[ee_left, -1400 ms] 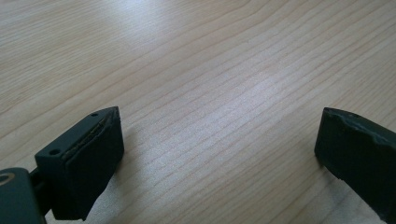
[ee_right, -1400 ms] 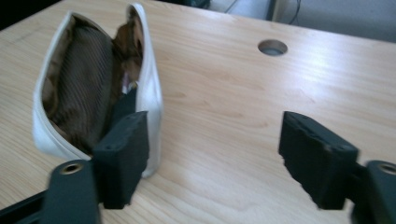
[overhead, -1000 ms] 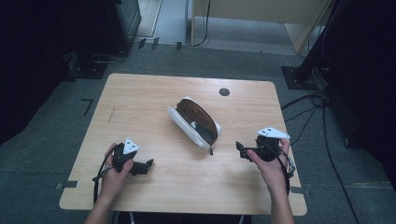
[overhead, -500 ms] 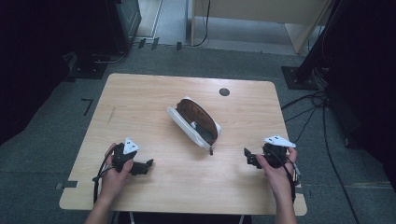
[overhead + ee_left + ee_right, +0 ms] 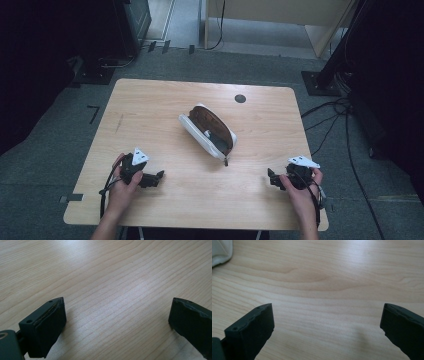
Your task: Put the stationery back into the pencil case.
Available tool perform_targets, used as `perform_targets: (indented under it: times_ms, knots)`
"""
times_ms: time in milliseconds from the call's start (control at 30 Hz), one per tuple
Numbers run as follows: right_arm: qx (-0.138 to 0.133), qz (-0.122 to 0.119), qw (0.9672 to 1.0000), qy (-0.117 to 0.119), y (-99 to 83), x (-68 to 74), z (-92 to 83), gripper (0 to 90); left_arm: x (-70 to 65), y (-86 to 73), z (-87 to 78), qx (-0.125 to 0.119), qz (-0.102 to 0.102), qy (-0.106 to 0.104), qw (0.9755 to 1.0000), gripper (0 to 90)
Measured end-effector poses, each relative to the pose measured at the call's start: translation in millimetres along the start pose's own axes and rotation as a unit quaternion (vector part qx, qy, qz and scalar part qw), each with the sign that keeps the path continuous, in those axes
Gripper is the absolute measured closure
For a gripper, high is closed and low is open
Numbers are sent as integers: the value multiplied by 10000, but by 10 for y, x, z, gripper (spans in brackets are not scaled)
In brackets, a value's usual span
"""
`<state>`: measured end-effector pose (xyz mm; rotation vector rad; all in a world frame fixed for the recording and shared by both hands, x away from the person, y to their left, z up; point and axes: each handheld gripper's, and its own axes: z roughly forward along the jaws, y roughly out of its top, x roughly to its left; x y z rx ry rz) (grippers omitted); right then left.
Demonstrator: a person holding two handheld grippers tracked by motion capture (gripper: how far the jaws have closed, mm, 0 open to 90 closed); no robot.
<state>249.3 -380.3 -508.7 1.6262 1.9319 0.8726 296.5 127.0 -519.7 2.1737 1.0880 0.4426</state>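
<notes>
One white zipped pouch with a brown lining (image 5: 208,131) lies open at the middle of the pale wooden table (image 5: 150,105), set on a slant, with a small dark object inside that is hard to make out. One round dark grommet (image 5: 240,98) sits near the far edge. Two grippers rest low on the near side — the left gripper (image 5: 159,176) by the left corner, the right gripper (image 5: 270,176) by the right, both well apart from the pouch. Each has its jaws spread wide over bare wood, holding nothing. In the right gripper view only a white corner of the pouch (image 5: 220,251) shows, cut off by the frame.
</notes>
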Motion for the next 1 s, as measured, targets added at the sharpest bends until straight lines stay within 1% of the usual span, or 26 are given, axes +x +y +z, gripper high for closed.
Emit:
perform_targets:
  times_ms: [100,233,333,367,400,567,1000]
  knots:
    - [42,46,10000,-34,-61,-27,6,0,0,0,0,-1,0,0,10000,16]
    - [94,48,9999,-118,-122,-57,5,0,0,0,0,-2,-2,0,10000,16]
    - [202,-18,9996,-204,-161,-64,25,0,0,0,0,0,4,-2,10000,16]
    - [213,0,9996,-211,-177,-65,32,0,-1,0,0,-1,4,-3,10000,16]
    - [188,33,9997,-183,-186,-69,34,0,-1,0,0,1,11,-4,10000,16]
    - [98,23,9998,-177,-216,-73,27,0,-3,-1,-2,8,25,-12,10000,16]
    - [88,23,9998,-174,-223,-72,22,0,-3,-2,-3,10,37,-29,10000,16]
